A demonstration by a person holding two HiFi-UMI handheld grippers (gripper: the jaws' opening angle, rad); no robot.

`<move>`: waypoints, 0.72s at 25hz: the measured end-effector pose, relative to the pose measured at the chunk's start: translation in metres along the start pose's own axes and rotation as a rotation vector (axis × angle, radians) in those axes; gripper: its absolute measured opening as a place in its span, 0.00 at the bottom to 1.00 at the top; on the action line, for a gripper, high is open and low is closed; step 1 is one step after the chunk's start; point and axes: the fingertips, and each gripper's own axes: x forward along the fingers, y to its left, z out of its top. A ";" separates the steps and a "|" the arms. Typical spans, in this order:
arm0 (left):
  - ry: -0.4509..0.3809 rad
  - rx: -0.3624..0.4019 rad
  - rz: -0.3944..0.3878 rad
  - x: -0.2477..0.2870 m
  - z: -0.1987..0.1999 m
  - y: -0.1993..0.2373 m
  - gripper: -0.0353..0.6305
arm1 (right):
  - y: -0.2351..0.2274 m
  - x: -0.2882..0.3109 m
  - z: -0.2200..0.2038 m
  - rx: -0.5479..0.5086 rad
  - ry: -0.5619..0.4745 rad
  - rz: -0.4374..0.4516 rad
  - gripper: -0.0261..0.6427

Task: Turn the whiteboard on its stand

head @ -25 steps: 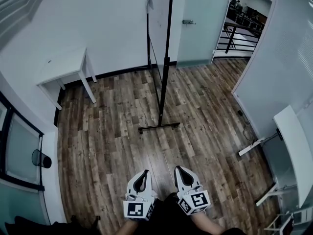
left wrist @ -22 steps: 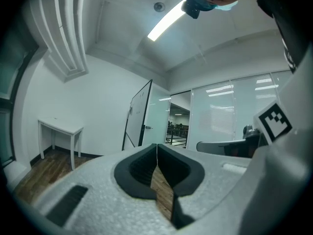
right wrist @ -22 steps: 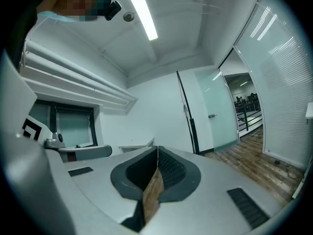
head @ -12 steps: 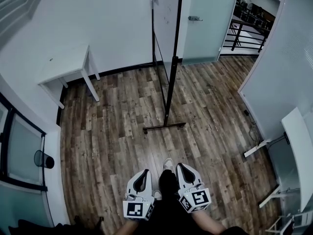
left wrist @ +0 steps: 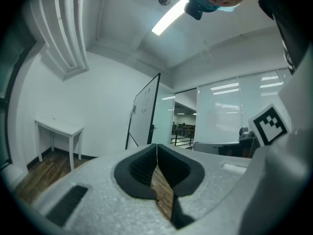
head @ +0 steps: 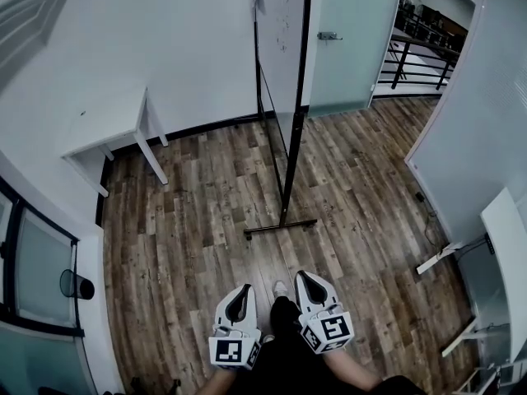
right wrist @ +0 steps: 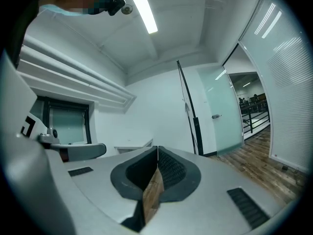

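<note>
Head view: whiteboard [head: 280,23] stood on its stand [head: 284,179] mid-room, edge-on to the person, its foot bar [head: 280,226] flat on the wood floor [head: 189,212], well apart from both claws. Left gripper [head: 244,290] and right gripper [head: 301,282] were held low and side by side in front of the body, pointing at the stand. That looked like a carry pose for walking up, not a reach. A shoe [head: 281,289] showed between them. White table [head: 107,118] sat against the left wall, clear of the board; glass door [head: 350,39] was behind the board. Left gripper view: jaws closed tip to tip with nothing between, only floor showing through the gap below. Likely closed because there was nothing to grab yet. The board appeared ahead, leaning in the wide lens, with the table to its left. Right gripper view: jaws also pressed together and empty. The board's dark frame edge rose ahead, beside the door, and a railing [right wrist: 254,114] lay beyond. Judgement: task not started, board untouched. Both claws would need to open and close on the frame before any turning.
</note>
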 end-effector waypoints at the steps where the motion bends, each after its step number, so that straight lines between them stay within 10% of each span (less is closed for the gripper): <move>1: -0.001 0.000 0.000 0.009 0.001 0.003 0.08 | -0.004 0.009 0.002 -0.002 0.000 0.000 0.06; 18: 0.022 -0.006 0.029 0.188 0.029 0.050 0.08 | -0.121 0.181 0.028 -0.033 0.057 -0.037 0.06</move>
